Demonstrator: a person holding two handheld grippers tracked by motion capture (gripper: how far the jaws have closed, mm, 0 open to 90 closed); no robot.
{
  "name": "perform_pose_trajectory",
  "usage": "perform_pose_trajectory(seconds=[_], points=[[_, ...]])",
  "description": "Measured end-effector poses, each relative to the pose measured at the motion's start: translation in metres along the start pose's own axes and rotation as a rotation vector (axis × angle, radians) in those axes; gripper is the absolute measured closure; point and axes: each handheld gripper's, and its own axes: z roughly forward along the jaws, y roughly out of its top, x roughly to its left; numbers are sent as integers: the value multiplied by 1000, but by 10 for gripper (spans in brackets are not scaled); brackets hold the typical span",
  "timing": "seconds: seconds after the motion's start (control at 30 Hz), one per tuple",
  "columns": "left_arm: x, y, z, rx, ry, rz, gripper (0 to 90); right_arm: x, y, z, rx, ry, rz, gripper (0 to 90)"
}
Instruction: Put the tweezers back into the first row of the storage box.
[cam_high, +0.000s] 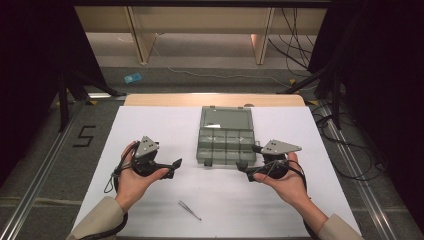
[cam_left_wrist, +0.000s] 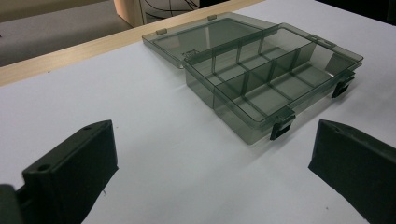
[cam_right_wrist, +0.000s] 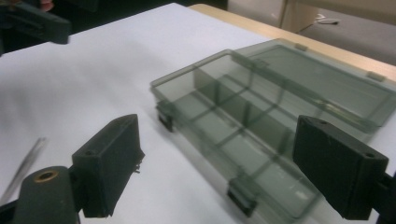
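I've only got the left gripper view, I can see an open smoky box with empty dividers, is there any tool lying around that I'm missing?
Observer: Yes, thin metal tweezers lie on the white sheet, on the person's side of the box, between the two forearms.
Operator: Okay, and where's the right gripper?
Observer: The right gripper is close beside the box's front right corner, its fingers apart and holding nothing.
Operator: Anything past the far edge of the table?
Observer: A small blue item lies on the floor beyond the table's far left corner; I can't tell what it is.
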Motion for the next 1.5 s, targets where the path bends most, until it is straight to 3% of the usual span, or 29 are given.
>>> perform_pose_trajectory(seconds=[0.27, 0.5, 0.8, 1.0, 1.2, 1.5], points=[[0, 1, -1, -14, 9, -16, 10, 33, 0, 11, 52, 123, -58, 256], [2, 1, 1, -18, 2, -10, 17, 66, -1, 32, 107, 212, -90, 307], [4, 1, 3, -15, 9, -15, 25, 99, -4, 52, 157, 274, -123, 360], [4, 1, 3, -11, 10, -15, 30, 120, -6, 67, 193, 299, -143, 419], [5, 1, 3, -16, 10, -17, 32, 140, -13, 83, 266, 303, -177, 478], [6, 1, 3, -15, 9, -15, 35, 153, -22, 99, 327, 278, -204, 575]])
